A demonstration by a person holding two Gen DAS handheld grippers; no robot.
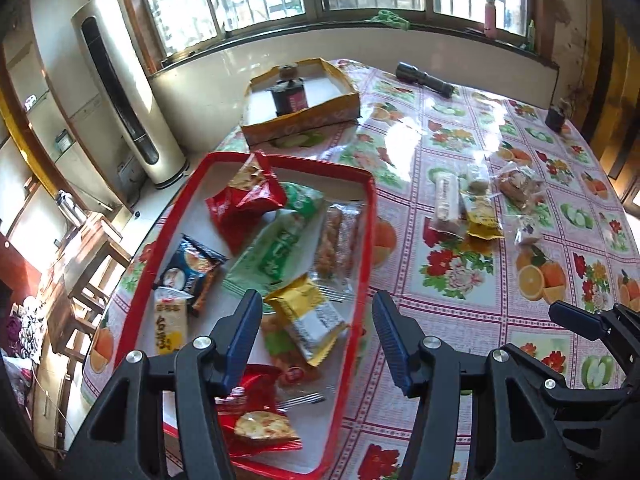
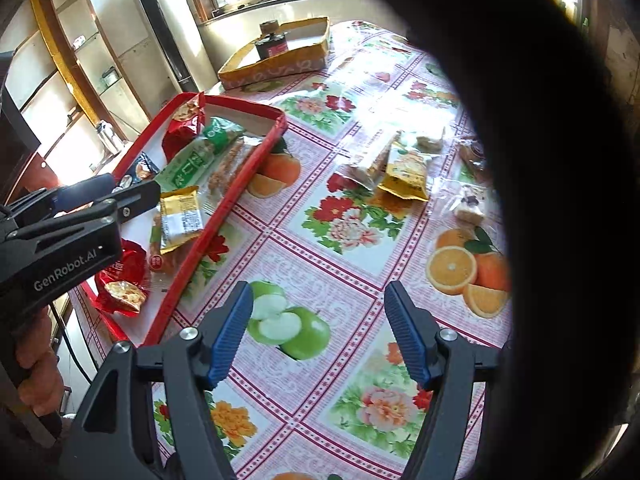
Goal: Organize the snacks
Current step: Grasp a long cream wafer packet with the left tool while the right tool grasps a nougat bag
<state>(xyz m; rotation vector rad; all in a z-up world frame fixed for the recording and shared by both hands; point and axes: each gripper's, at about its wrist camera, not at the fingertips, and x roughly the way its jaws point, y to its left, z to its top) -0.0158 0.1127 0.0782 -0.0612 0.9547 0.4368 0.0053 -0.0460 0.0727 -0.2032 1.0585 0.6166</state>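
A red-rimmed white tray point(image 1: 370, 216) lies on the table's left side and holds several snack packets, among them a red bag point(image 1: 244, 200), a green packet point(image 1: 272, 256) and a yellow packet point(image 1: 308, 316). My left gripper point(image 1: 316, 328) is open and empty, hovering over the tray's near right part. Several loose snacks point(image 1: 480, 208) lie on the tablecloth to the right of the tray. My right gripper point(image 2: 320, 328) is open and empty above the bare cloth, nearer than the loose snacks point(image 2: 400, 172). The tray point(image 2: 240, 184) and the left gripper point(image 2: 116, 192) show at the left of the right wrist view.
A yellow cardboard box point(image 1: 304, 116) with a dark jar in it stands at the table's far end. A black flashlight point(image 1: 424, 78) and a small dark bottle point(image 1: 556, 116) lie far right. A dark blurred shape point(image 2: 560, 200) covers the right of the right wrist view.
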